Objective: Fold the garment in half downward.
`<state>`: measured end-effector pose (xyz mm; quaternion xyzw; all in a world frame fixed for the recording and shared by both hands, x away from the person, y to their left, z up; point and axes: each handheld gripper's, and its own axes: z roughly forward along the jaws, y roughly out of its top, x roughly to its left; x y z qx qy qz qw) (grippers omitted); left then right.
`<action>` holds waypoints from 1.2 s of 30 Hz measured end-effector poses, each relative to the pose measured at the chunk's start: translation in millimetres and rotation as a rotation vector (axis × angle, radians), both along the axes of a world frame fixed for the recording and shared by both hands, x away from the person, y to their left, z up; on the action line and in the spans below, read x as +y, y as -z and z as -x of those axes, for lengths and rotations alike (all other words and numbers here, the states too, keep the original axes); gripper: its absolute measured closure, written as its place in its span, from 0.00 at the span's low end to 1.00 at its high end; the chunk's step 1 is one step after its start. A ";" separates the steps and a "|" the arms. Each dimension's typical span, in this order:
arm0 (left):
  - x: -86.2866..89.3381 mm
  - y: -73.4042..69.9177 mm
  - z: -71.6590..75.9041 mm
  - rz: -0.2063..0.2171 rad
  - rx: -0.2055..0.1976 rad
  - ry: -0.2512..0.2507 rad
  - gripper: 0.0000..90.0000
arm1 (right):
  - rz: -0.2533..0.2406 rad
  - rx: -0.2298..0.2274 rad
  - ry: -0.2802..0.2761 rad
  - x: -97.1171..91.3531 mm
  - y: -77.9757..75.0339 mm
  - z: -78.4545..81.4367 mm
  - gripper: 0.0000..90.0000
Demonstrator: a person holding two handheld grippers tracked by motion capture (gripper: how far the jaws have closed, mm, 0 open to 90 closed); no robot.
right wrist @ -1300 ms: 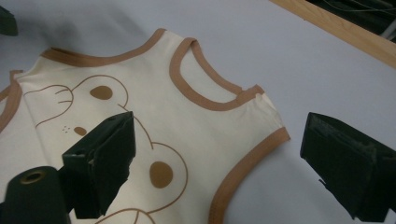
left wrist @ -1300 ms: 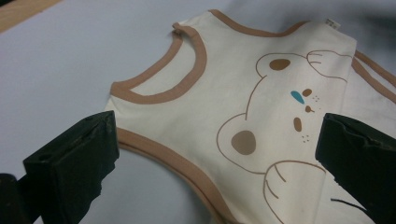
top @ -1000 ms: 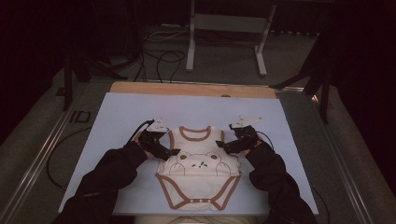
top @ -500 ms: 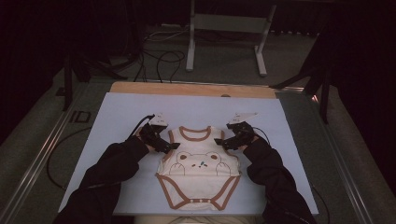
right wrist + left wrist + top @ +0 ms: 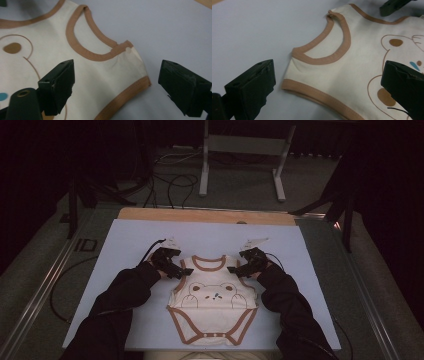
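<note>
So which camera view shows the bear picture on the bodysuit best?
The high view: the whole bear picture lies in sight on the bodysuit. The left gripper view gives only part of it behind a jaw; the right gripper view only one ear.

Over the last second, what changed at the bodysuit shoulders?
Little. Both hand-held grippers edged slightly up the table along the baby bodysuit: the left hand-held gripper to the shoulder on its side, the right hand-held gripper to the other. Both sets of jaws now stand open astride a shoulder edge, gripping nothing. The bodysuit stayed flat, bear print up, on the white mat.
</note>
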<state>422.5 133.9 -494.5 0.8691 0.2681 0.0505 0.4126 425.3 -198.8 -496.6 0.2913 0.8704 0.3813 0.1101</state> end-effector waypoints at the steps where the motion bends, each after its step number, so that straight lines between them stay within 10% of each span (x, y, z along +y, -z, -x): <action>1: 0.0 0.0 0.0 0.000 0.000 0.000 0.00 | 0.000 0.000 0.000 0.0 0.0 0.0 0.16; 16: 2.5 7.9 -21.1 -0.072 0.013 -0.045 0.08 | 0.064 0.009 0.016 -3.3 9.7 -17.1 0.29; 36: -7.3 21.3 -29.6 -0.148 -0.026 -0.060 0.60 | 0.067 0.050 0.025 1.2 18.2 -34.2 0.51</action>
